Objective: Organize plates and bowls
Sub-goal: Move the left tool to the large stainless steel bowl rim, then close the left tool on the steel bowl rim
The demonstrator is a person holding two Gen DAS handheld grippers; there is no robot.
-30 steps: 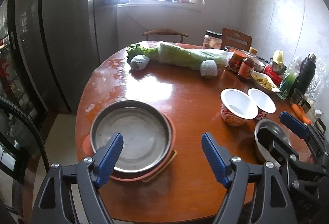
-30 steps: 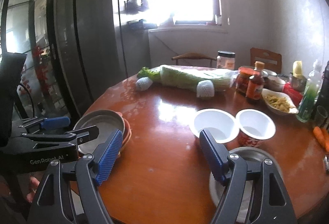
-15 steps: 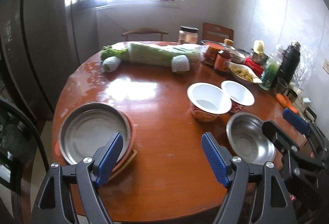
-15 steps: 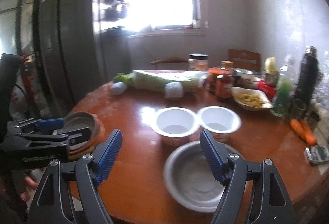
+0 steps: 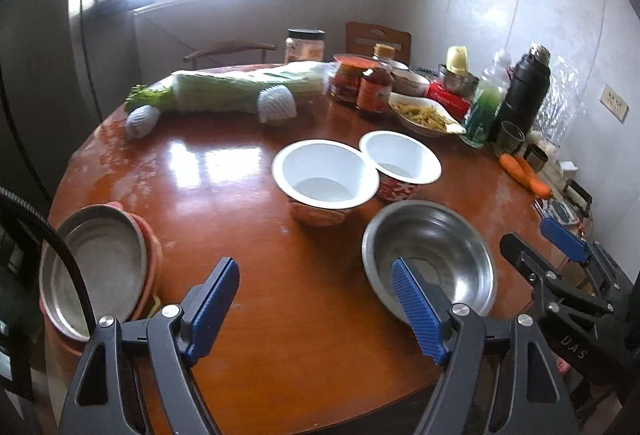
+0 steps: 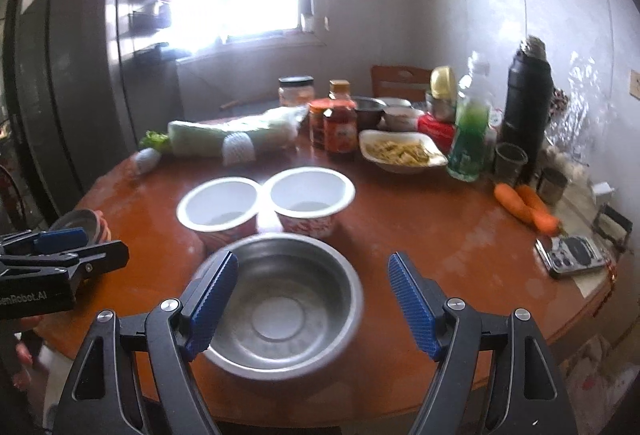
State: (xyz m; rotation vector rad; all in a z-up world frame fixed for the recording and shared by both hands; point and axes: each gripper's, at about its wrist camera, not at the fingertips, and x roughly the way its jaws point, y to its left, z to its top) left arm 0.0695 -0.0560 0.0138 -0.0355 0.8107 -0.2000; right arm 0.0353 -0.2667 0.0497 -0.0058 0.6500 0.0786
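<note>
Right hand-held gripper (image 6: 312, 301), jaws apart, over steel bowl (image 6: 280, 311)

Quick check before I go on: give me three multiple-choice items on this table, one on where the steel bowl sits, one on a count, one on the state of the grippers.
1. Where is the steel bowl?
A. Nearer the table edge than the two white bowls
B. Behind the cabbage
C. Stacked on the steel plate

2. How many white bowls stand by the steel bowl?
A. One
B. Two
C. Four

3. What state are the two grippers in?
A. Both shut on bowls
B. Left shut, right open
C. Both open and empty

Answers:
1 A: in the right wrist view it lies just ahead of the right gripper, with the white bowls beyond it.
2 B: two stand side by side.
3 C: the left gripper and the right gripper both have their fingers wide apart with nothing between them.
</note>
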